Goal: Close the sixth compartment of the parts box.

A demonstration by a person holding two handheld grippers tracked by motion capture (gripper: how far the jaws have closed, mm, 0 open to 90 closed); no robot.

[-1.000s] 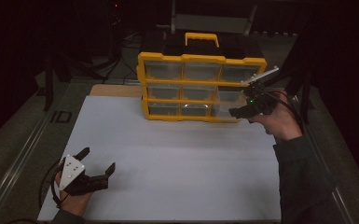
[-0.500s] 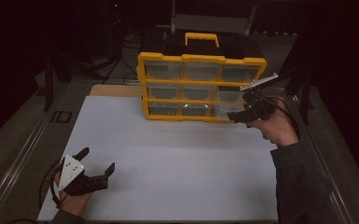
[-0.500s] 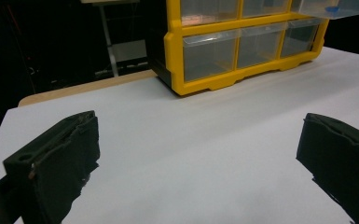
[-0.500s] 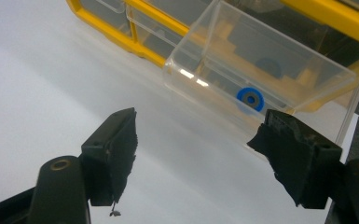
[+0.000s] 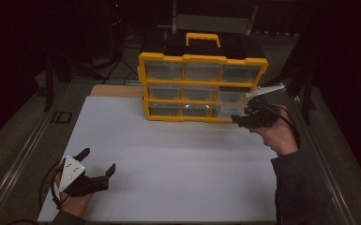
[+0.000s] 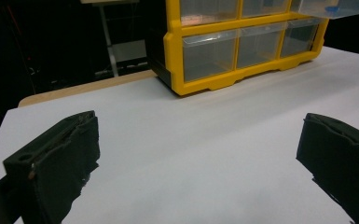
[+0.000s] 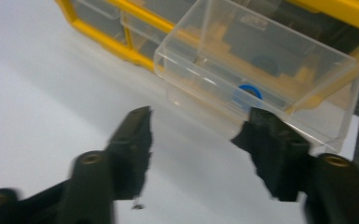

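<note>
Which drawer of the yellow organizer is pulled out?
The clear drawer at the right end of the middle row, by the right tool; it juts forward with a blue ring inside, the others sit flush.

No legible text, label, brand or number appears on the yellow drawer cabinet — upper centre of the high view. Its clear pulled-out drawer carries none either — any markings are too blurred to read.

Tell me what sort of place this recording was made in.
Probably a lab or workshop bench set up for recording, in a darkened room. A white table holds a yellow parts organiser with clear drawers, one drawer pulled out, and dark stands and cables crowd the background.
</note>
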